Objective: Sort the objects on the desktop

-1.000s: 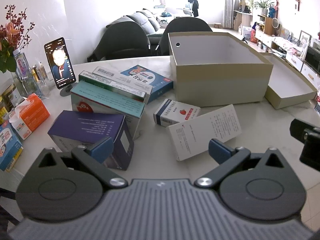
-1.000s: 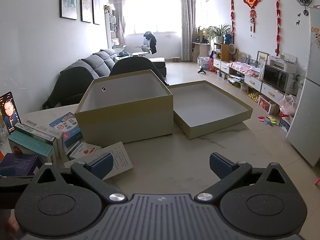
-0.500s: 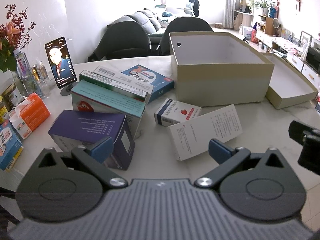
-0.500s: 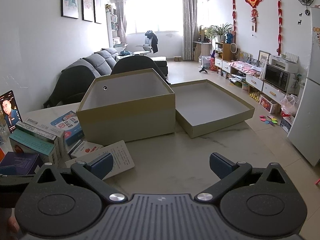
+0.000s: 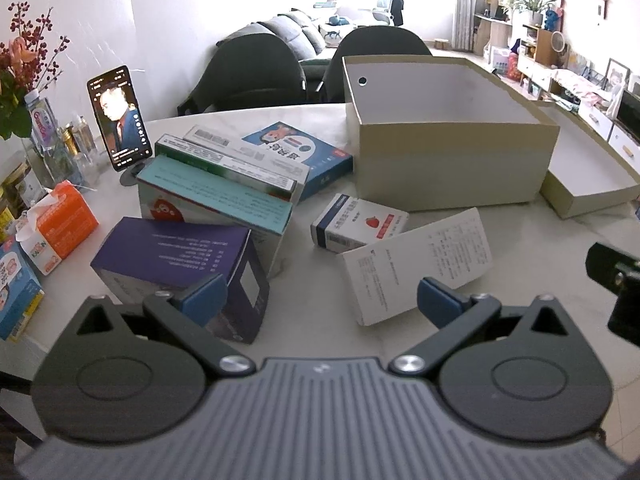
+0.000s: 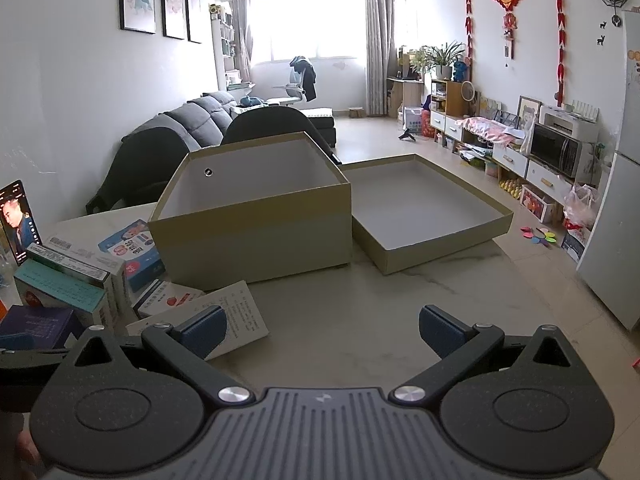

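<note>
A deep tan cardboard box stands open and empty on the white marble table, its shallow lid upturned to its right. In front lie several packs: a purple box, a teal-topped box, a green-striped box, a blue cartoon box, a small strawberry box and a flat white box. My left gripper hangs open just short of the purple and white boxes. My right gripper is open over bare tabletop, holding nothing.
A phone on a stand plays video at the back left, beside bottles and a flower vase. An orange tissue pack and a blue pack lie at the left edge. Dark chairs stand behind the table.
Both grippers stay open and nearly still; the views shift only slightly. No box on the table has moved.
</note>
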A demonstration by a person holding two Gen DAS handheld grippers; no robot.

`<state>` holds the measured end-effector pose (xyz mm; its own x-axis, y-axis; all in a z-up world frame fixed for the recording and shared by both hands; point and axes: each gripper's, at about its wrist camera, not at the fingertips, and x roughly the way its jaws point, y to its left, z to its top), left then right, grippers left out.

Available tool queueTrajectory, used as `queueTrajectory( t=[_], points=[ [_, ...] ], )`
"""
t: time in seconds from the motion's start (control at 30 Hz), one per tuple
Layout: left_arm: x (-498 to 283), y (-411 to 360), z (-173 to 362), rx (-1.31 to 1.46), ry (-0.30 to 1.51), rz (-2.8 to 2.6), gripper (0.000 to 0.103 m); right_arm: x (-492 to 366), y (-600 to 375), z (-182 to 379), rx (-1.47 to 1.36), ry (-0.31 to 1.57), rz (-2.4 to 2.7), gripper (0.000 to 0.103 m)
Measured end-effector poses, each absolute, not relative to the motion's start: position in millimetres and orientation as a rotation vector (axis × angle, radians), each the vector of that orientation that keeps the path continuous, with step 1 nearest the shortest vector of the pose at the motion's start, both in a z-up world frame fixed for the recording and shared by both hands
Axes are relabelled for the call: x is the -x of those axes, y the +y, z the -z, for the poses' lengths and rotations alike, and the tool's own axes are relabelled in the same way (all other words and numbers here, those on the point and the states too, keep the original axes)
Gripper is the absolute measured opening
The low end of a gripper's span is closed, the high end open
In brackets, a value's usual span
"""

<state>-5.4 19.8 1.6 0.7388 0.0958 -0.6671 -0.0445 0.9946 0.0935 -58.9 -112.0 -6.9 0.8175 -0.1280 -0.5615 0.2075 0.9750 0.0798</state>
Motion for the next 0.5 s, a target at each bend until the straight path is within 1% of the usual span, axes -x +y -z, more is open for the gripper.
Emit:
queueTrajectory(
  t=[0.5],
  points=[
    [-32.7,-1.5,-7.9,-0.092,0.767,-0.042,0.103,18.4,-134.2,11.4,-0.161,0.635,0.206,0.103]
  ],
)
